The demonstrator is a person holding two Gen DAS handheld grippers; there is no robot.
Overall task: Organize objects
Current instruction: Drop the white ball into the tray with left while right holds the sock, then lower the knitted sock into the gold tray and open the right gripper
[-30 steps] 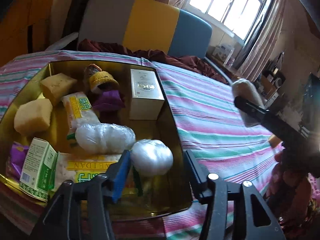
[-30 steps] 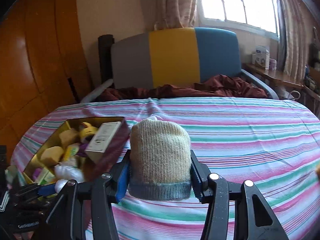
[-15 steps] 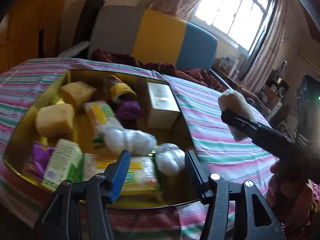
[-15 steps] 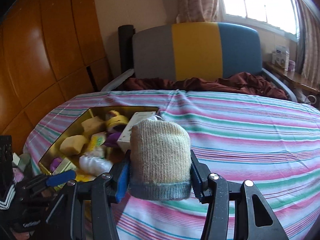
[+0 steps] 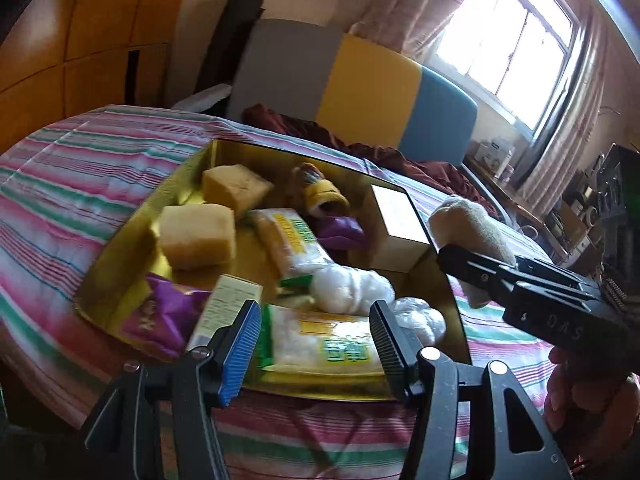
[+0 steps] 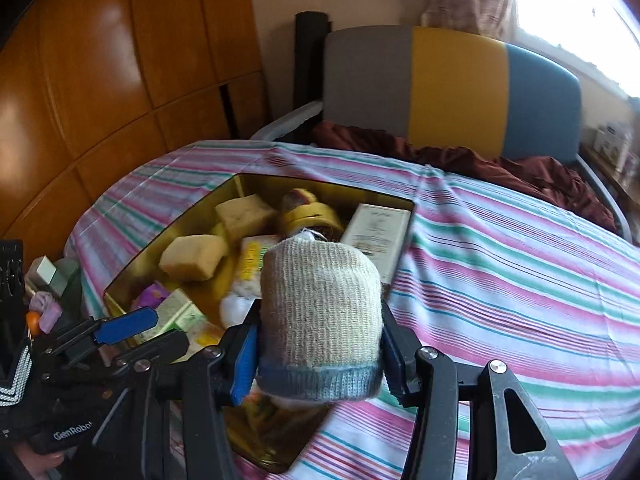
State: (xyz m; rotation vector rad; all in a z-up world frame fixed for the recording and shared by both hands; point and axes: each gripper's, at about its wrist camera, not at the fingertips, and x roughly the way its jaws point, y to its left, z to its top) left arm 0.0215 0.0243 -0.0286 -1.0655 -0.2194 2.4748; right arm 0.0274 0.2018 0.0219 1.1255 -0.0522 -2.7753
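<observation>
knit sock (image 6: 320,312) nearing a crowded tray

the right gripper (image 6: 318,354) is clamped on the sock, above the gold tray's (image 5: 120,256) near corner. the left gripper (image 5: 316,344) hangs apart, empty. released there, the sock could catch the rim and roll onto the striped cloth (image 6: 520,280).

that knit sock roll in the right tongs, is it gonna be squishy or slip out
The knit sock roll looks soft and probably light. Its ribbed weave should keep it from slipping from the right tongs. Dropped into the gold tray, it would likely settle, not roll.

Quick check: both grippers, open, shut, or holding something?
Left gripper: open, nothing between its jaws.
Right gripper: shut on the knit sock.
</observation>
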